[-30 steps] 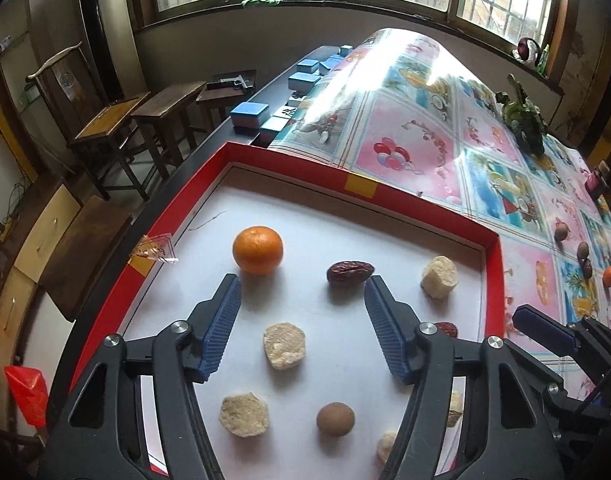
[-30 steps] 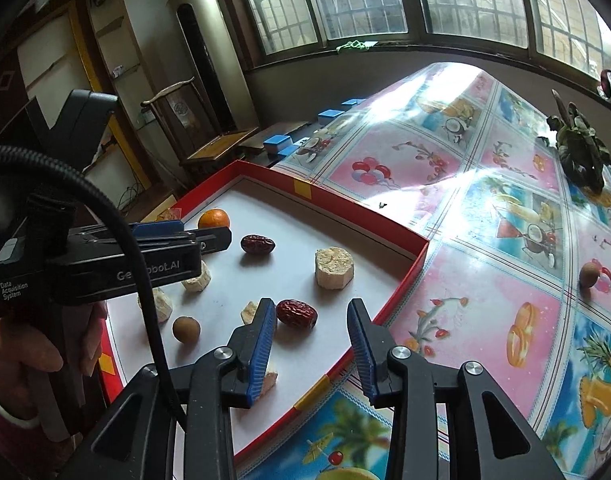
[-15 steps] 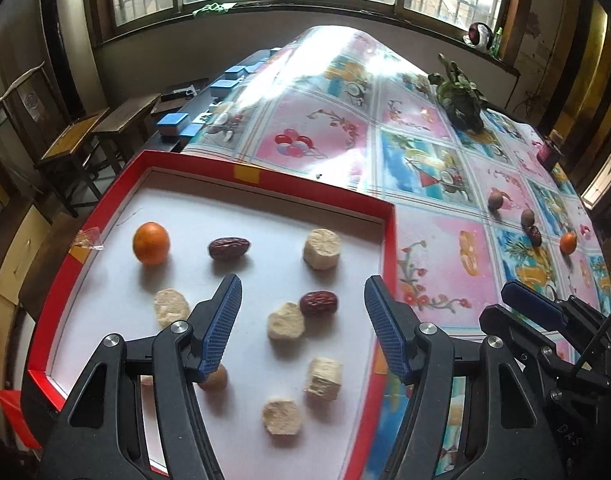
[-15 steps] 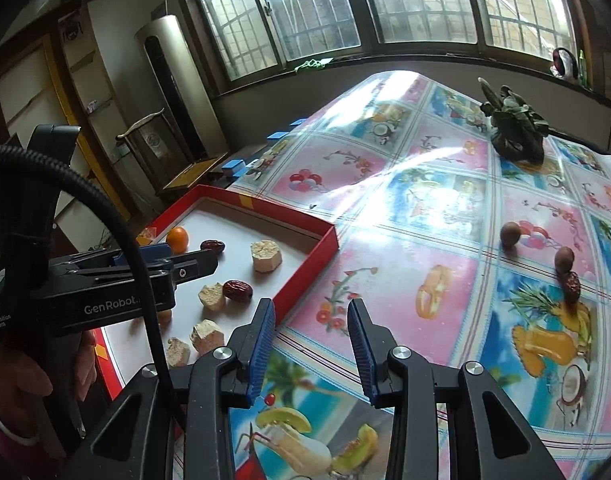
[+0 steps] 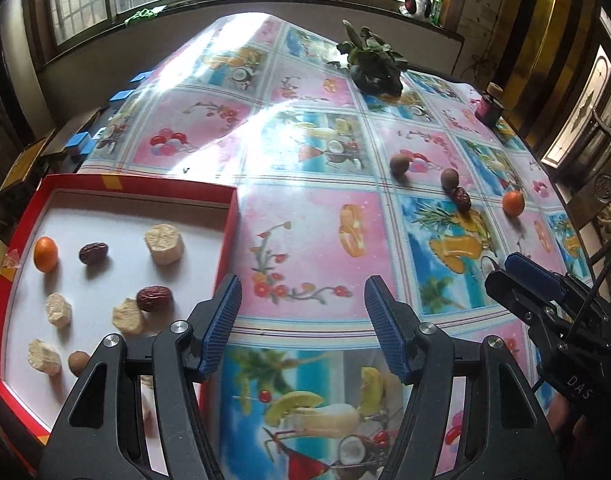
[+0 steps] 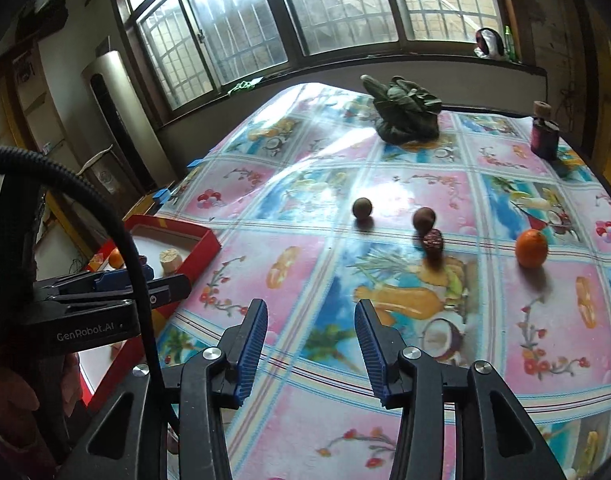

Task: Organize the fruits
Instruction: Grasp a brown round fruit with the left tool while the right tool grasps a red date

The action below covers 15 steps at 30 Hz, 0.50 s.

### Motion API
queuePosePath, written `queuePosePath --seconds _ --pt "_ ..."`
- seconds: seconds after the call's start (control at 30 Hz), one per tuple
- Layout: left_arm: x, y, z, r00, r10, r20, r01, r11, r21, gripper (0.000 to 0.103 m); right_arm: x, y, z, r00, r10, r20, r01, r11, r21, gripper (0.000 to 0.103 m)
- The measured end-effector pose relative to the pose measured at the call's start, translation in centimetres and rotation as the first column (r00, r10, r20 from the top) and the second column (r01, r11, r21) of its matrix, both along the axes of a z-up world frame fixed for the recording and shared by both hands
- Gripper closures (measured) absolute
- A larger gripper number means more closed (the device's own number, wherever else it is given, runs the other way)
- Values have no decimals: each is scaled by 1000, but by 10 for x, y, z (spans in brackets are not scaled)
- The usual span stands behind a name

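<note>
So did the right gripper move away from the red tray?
Yes. The right gripper swung right, off the red tray, toward the loose fruit; empty jaws just opening.

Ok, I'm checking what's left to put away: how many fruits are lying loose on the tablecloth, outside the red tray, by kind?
Brown round fruits: 2
Red date: 1
Orange: 1
Total: 4
</note>
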<state>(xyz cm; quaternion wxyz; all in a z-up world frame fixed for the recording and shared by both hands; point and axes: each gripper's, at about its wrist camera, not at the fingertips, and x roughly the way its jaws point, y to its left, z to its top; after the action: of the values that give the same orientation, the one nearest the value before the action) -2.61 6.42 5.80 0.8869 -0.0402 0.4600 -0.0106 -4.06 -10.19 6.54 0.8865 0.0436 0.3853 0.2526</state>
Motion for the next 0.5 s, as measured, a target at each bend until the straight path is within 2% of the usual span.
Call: queuePosePath --seconds 0.23,0.5 --pt "18 -34 -6 998 -50 -25 50 999 -4 39 13 -39 -9 998 -67 -24 66 997 -39 59" --pt "39 -52 -9 996 -75 -50 74 997 -14 39 52 -48 -19 998 -60 -35 56 993 -109 58"
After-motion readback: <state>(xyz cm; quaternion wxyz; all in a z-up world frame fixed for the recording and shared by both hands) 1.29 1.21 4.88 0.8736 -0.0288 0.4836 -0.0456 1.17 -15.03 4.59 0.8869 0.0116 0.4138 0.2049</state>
